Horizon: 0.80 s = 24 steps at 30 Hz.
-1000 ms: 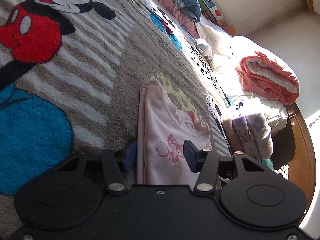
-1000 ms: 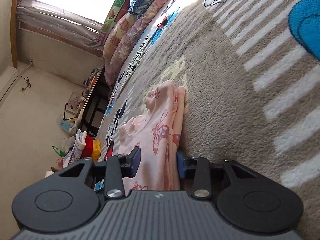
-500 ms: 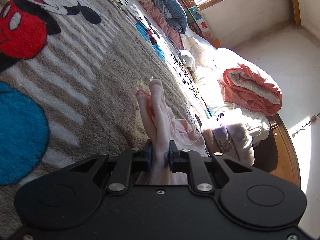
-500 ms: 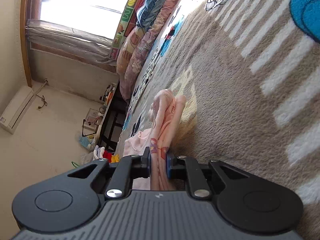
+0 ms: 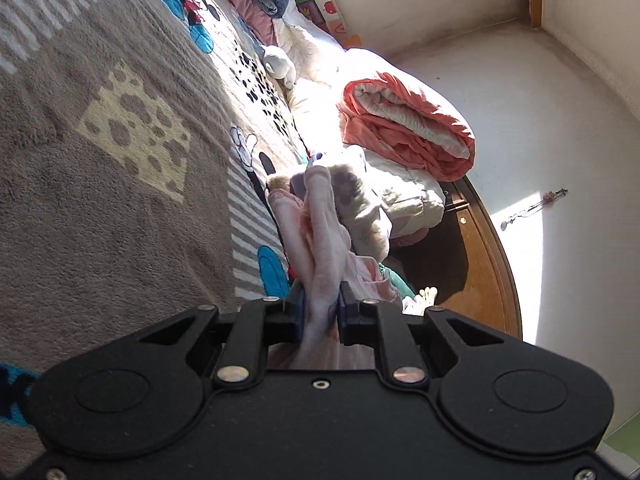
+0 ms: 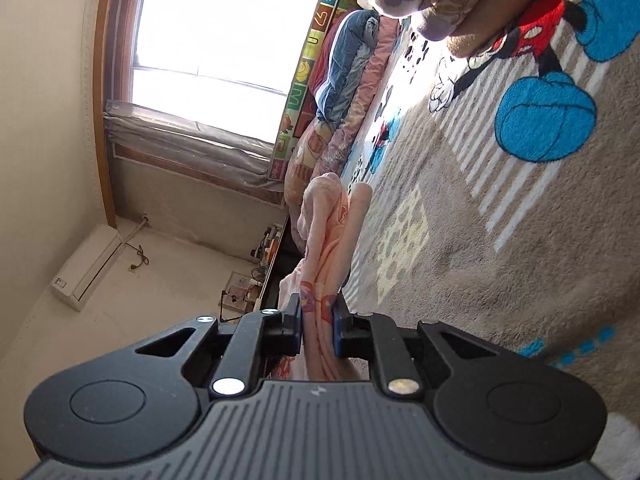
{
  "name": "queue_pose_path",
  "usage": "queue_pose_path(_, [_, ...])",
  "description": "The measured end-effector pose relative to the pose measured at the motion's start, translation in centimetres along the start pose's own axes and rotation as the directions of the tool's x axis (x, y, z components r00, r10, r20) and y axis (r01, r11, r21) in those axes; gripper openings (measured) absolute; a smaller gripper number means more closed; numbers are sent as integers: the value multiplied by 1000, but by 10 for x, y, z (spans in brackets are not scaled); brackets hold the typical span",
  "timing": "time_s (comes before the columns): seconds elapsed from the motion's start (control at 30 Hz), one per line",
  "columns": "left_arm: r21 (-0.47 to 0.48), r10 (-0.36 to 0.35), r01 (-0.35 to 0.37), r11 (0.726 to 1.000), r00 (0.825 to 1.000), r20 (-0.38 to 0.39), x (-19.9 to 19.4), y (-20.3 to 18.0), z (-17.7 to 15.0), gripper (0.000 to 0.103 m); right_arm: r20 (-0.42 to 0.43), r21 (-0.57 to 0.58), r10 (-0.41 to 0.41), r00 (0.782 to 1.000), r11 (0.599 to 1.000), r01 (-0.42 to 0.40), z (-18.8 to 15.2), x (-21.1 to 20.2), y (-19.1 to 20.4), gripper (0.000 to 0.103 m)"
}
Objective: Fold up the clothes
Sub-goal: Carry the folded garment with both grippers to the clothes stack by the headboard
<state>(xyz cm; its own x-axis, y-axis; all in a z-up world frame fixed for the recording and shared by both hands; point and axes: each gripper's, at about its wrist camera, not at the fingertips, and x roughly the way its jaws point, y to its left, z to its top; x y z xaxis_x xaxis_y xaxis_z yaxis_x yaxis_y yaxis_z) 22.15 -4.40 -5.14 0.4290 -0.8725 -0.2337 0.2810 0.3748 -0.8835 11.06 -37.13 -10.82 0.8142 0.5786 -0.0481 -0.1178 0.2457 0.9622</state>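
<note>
the left gripper (image 5: 320, 314) was pinching a bunched fold of the pale pink printed cotton garment (image 5: 324, 236), and the right gripper (image 6: 317, 322) was clamped on another bunch of the same garment (image 6: 332, 236); both sets of jaws were pressed in on cloth. the garment stood up from between the fingers in each view, held above the fluffy taupe cartoon-mouse blanket (image 5: 100, 208) that covered the bed, with its white stripes, blue patches and a yellow spotted cheese wedge (image 5: 138, 128). in the left view the garment hung near the blanket's far edge, where a rolled coral-and-white quilt (image 5: 408, 128) lay on a heap of white bedding (image 5: 404, 200) against the curved brown wooden bed board (image 5: 488, 256). along another edge of the blanket ran folded blue and pink quilts (image 6: 348, 64) and an upright colourful alphabet foam mat (image 6: 308, 64). behind them in the right view were a bright wood-framed window (image 6: 212, 48), cream walls and a white wall air conditioner (image 6: 86, 268).
</note>
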Motion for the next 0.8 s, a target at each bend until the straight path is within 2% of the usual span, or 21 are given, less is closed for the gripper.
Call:
queue_pose_path(0.13, [43, -78, 82, 996, 993, -91, 56, -49, -18, 13, 130, 11, 13, 991, 1000, -15, 15, -76, 11, 16])
queue_pose_path(0.27, [36, -146, 155, 987, 973, -180, 118, -94, -29, 13, 243, -27, 36, 969, 999, -31, 40, -145, 24, 16])
queue_pose_path(0.5, [58, -195, 220, 974, 938, -288, 225, -164, -31, 13, 430, -78, 50, 902, 997, -18, 107, -247, 38, 16])
queue_pose_path(0.7, [73, -229, 275, 959, 898, -376, 317, -223, -33, 13, 534, -68, 22, 845, 998, 17, 178, -293, 31, 16])
queue_pose_path(0.8, [67, -219, 268, 961, 888, -405, 351, -227, -33, 13, 570, -65, -2, 822, 997, 48, 205, -308, 29, 16])
